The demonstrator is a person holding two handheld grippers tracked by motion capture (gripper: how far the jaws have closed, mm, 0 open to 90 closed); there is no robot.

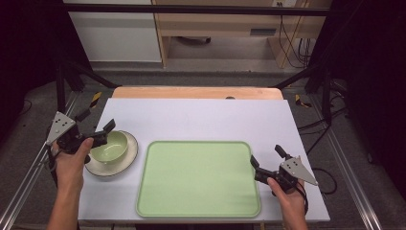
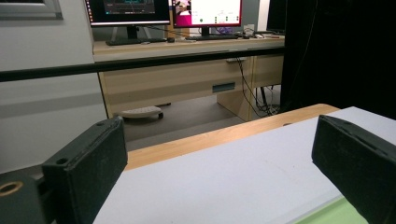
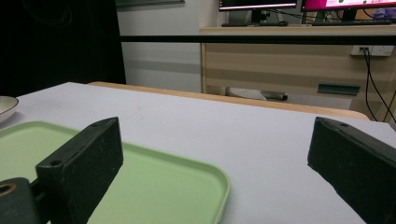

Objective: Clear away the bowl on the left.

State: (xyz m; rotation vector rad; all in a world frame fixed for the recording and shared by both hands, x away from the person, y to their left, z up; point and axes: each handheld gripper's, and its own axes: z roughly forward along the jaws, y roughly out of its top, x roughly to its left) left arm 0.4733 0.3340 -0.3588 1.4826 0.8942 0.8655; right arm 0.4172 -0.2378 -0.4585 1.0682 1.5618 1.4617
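A light green tray (image 1: 198, 178) lies flat near the front of the white table. Left of it, a green bowl (image 1: 111, 146) sits in a cream plate (image 1: 125, 160) with a dark rim. My left gripper (image 1: 95, 123) hovers at the bowl's left side, jaws wide apart and nothing between them (image 2: 219, 172). My right gripper (image 1: 268, 157) is open beside the tray's right edge, also holding nothing (image 3: 215, 158). In the right gripper view the tray's corner (image 3: 205, 182) lies below the jaws and the plate's rim (image 3: 7, 107) shows at far left.
The white table top (image 1: 201, 117) stretches bare behind the tray, with a wooden strip (image 1: 196, 92) along its far edge. Black frame bars (image 1: 62, 76) rise at the table's left and right. A desk with drawers (image 2: 187, 79) and monitors stands beyond.
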